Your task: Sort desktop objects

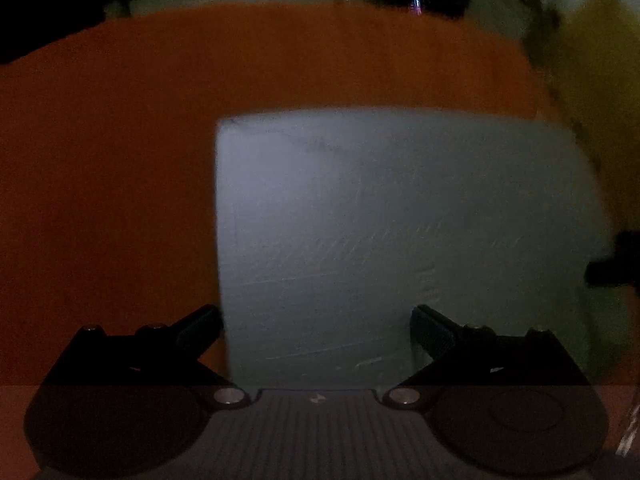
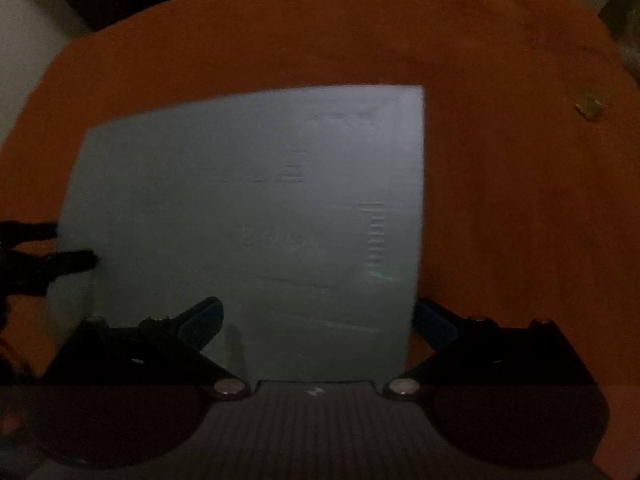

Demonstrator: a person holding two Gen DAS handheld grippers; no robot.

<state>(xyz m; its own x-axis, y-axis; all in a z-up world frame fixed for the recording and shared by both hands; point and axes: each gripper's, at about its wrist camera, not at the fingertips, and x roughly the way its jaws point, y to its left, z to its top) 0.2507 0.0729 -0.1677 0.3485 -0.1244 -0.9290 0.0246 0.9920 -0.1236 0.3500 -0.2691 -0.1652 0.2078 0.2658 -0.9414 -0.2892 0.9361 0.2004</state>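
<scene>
A grey rectangular mat lies flat on an orange tablecloth. My left gripper is open and empty, low over the mat's near left edge. In the right wrist view the same mat fills the middle, and my right gripper is open and empty over its near right edge. The dark tip of the other gripper shows at the mat's right side in the left view and at its left side in the right view. The scene is dim and blurred.
A small yellowish object lies on the cloth at the far right. A yellowish shape stands at the right in the left wrist view. The table's far edge curves across the top, with dark floor beyond.
</scene>
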